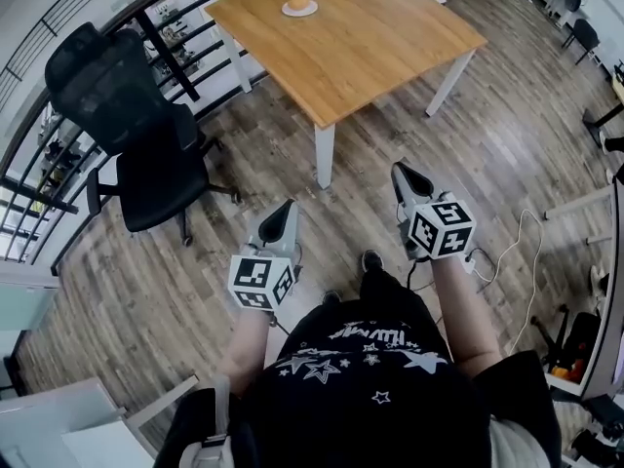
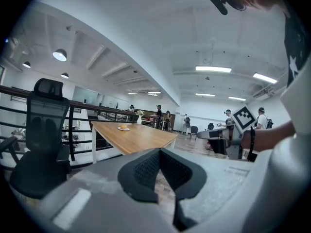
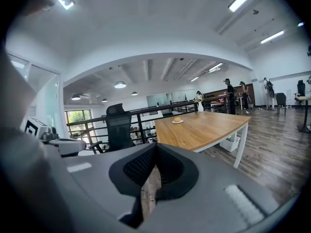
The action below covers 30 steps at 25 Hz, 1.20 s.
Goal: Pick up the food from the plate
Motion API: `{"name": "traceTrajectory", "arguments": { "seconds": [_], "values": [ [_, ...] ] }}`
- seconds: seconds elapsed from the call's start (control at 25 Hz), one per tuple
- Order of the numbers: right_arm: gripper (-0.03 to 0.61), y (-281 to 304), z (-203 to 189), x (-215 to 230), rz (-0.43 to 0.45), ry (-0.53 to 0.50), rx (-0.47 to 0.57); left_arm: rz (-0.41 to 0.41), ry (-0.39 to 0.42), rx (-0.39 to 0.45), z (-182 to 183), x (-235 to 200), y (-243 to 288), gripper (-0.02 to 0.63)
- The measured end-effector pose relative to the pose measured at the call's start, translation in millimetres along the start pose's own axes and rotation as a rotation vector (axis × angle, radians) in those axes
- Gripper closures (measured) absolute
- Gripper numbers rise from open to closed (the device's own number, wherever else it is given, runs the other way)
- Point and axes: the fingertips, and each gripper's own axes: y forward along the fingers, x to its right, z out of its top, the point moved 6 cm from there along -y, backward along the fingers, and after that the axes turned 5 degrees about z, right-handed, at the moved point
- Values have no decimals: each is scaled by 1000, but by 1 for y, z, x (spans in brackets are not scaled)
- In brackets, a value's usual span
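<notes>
Left claw [image 1: 284, 210] and right claw [image 1: 404, 172] are clenched, tips together, grasping nothing. The round orange food [image 1: 299, 4] sits on a small white plate [image 1: 287, 11] on the rectangular wooden counter [image 1: 370, 47], well apart from both.

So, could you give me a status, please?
Left gripper, right gripper shut, empty. Round orange food on white plate, wooden table ahead, untouched. Black office chair aside.
</notes>
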Motion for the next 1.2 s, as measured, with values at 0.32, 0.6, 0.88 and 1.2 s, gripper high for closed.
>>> {"name": "traceTrajectory", "arguments": {
  "seconds": [0.32,0.6,0.88,1.2],
  "values": [
    [577,48,11,64,2,48,1,81,-32,-28,-3,-9,50,612],
    [577,106,52,145,63,77,22,132,-14,-23,25,-5,133,612],
    [577,145,77,209,115,102,21,196,-7,-12,44,6,197,612],
    [577,173,90,252,215,108,-6,313,-23,5,50,13,234,612]
  ]
}}
